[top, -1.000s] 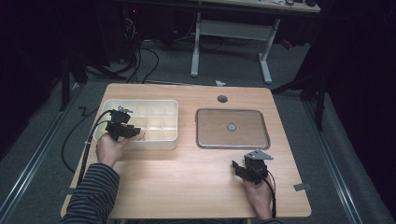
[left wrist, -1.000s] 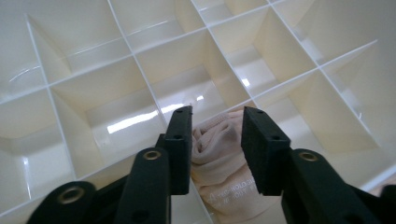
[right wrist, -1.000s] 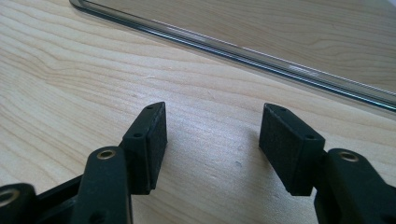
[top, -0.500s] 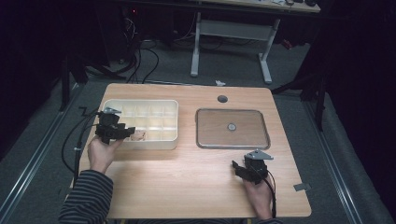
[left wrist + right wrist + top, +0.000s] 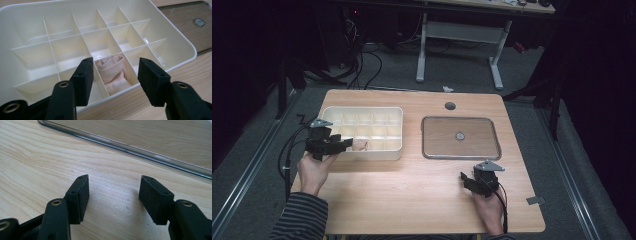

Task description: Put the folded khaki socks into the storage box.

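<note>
A: From the high view, what lies on the table (image 5: 412, 200)?

B: A white divided box (image 5: 362, 131) sits toward the left, and a clear lid (image 5: 460, 137) lies flat to its right, well apart from it. The left gripper (image 5: 343, 145) hangs at the box's near left corner, held in a hand with a striped sleeve (image 5: 299, 217). A rolled beige sock (image 5: 360, 145) sits in a front-row compartment, just beside that gripper's tips. The right gripper (image 5: 467, 181) is low over bare wood, near the lid's front edge.

A: And in the left gripper view?

B: The sock (image 5: 112, 70) lies in a compartment of the front row, against the box's near wall. The left gripper (image 5: 115, 75) has its jaws spread, and they have just been opening. The sock shows in the gap between them but farther off, down in its compartment; neither pad touches it. The lid (image 5: 190, 27) shows at the upper right.

A: The right gripper view?

B: The right gripper (image 5: 113, 195) is spread wide with nothing between its pads, just bare wood. The lid's edge (image 5: 140, 150) runs across ahead of it.
</note>
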`<act>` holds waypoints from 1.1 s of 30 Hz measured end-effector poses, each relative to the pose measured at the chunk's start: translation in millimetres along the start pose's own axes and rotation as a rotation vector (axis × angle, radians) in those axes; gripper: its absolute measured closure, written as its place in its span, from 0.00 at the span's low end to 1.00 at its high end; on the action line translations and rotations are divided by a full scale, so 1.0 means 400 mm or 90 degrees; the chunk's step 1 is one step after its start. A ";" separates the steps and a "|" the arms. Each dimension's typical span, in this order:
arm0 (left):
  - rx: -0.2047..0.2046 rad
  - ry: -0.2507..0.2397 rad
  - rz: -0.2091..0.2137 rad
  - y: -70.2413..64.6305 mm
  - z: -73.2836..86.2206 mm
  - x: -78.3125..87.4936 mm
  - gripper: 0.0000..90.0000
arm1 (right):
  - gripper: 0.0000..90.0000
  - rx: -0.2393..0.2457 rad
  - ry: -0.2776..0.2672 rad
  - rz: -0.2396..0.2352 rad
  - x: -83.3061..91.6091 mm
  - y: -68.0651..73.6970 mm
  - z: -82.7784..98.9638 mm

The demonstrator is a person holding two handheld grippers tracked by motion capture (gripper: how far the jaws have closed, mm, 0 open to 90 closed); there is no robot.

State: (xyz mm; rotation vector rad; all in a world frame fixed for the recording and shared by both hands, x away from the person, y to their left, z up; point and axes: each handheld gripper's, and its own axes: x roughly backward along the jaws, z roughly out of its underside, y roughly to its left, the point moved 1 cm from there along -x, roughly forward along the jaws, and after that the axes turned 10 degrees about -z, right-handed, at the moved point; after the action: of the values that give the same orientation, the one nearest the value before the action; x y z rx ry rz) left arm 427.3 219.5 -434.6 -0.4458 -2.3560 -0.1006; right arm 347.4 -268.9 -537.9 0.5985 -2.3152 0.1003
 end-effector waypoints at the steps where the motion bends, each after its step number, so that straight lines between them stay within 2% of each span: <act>1: 0.000 -0.001 0.002 -0.001 0.003 0.004 0.53 | 0.46 0.000 0.000 0.000 0.000 0.000 0.000; 3: -0.006 -0.001 -0.002 -0.007 0.008 0.011 0.53 | 0.46 0.000 0.000 0.000 0.000 0.000 0.000; 7: -0.002 -0.010 0.006 -0.014 0.016 0.025 0.53 | 0.46 0.000 0.000 0.000 0.000 0.000 0.000; 15: -0.001 -0.010 0.008 -0.031 0.049 0.030 0.54 | 0.46 0.000 0.000 0.000 0.000 0.000 0.000; 23: 0.003 -0.025 0.012 -0.033 0.062 0.047 0.53 | 0.46 0.000 0.000 0.000 0.000 0.000 0.000; 33: 0.012 -0.018 0.029 -0.041 0.083 0.047 0.54 | 0.46 0.000 0.000 0.000 0.000 0.000 0.000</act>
State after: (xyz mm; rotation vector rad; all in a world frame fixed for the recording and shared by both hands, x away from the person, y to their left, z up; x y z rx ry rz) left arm 387.4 216.1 -445.6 -0.4946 -2.3705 -0.0512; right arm 347.4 -268.8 -537.9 0.5982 -2.3155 0.0993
